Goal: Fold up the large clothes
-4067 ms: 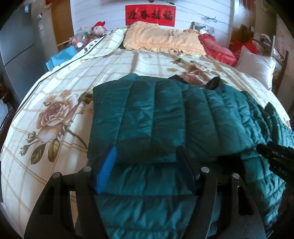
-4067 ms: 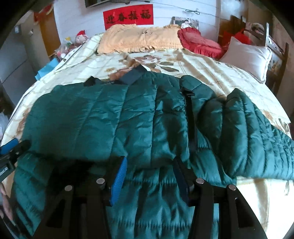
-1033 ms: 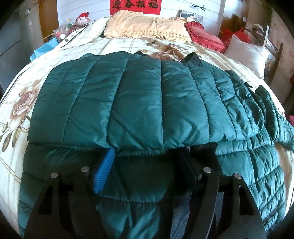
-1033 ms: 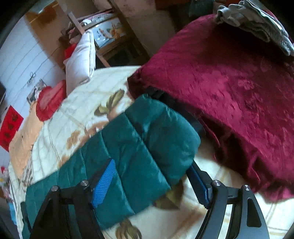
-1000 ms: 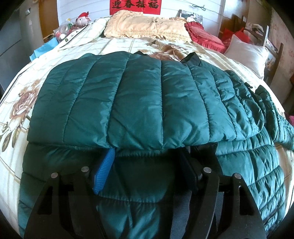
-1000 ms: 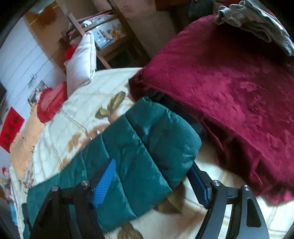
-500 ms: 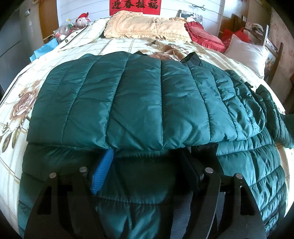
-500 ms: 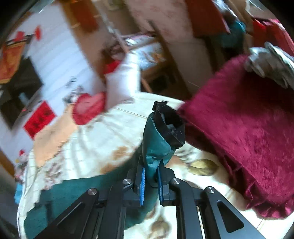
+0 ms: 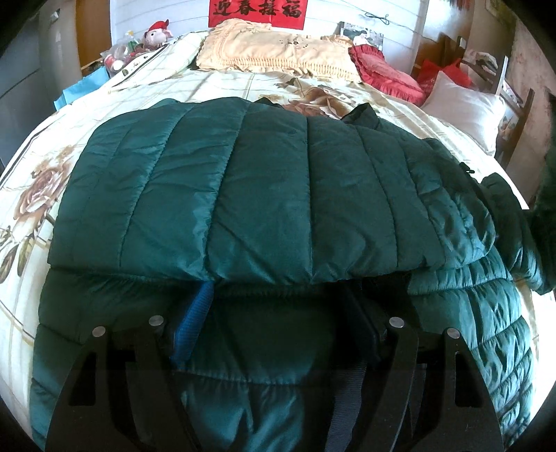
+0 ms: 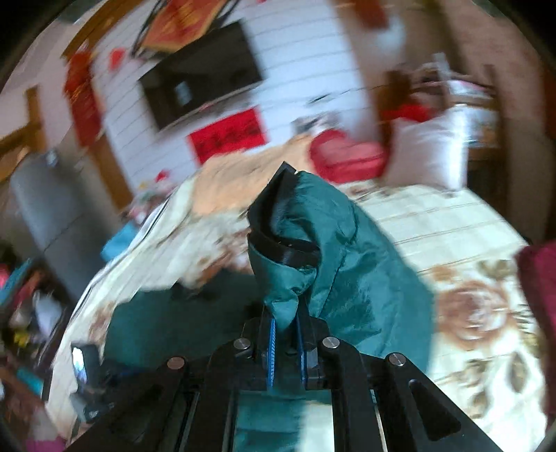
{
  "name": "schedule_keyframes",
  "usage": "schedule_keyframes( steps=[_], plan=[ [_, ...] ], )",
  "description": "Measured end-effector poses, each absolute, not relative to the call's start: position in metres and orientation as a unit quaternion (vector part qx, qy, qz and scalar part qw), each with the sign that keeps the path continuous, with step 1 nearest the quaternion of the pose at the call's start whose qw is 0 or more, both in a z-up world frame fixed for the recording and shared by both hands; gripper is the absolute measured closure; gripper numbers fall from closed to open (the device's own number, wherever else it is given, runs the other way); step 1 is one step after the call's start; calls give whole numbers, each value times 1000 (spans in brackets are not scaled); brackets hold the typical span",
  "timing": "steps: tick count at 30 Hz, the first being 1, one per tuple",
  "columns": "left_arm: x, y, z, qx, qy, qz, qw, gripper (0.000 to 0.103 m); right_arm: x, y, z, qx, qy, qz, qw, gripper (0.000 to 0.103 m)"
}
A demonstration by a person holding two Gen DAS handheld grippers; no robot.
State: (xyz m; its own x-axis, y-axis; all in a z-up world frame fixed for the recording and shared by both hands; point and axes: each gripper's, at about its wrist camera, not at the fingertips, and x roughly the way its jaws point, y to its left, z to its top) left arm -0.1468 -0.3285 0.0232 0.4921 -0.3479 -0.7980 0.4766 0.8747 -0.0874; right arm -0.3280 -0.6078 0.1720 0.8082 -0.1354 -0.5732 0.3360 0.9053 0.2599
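A lived-in home bedroom: a bed with floral sheets, piled pillows, a stuffed toy, a red Chinese New Year banner and a wall-mounted television.

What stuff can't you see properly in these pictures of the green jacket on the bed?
- Left wrist view: the left hand-held gripper has its fingertips tucked under the folded jacket, so they are hidden.
- Left wrist view: the jacket's far right part is cut off by the picture edge.
- Right wrist view: the room is blurred, so the red banner cannot be read.
- Right wrist view: the sleeve in the right hand-held gripper hides the bed behind it.
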Motion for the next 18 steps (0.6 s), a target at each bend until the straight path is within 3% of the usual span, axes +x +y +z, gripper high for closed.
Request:
schedule_keyframes(
  steps=[15,16,17,18],
  plan=[
    [-147,-326,21,60,444,-251,858,26,-219,-517,46,200,421,-14,885,90],
    [-147,-326,21,59,444,-253,858,25,-219,-521,42,215,424,-7,880,78],
    [-146,-325,21,57,444,-255,857,25,-221,-525,43,228,416,4,880,52],
    [-146,-325,21,54,444,-257,856,25,-226,-528,46,235,407,10,883,39]
  ],
)
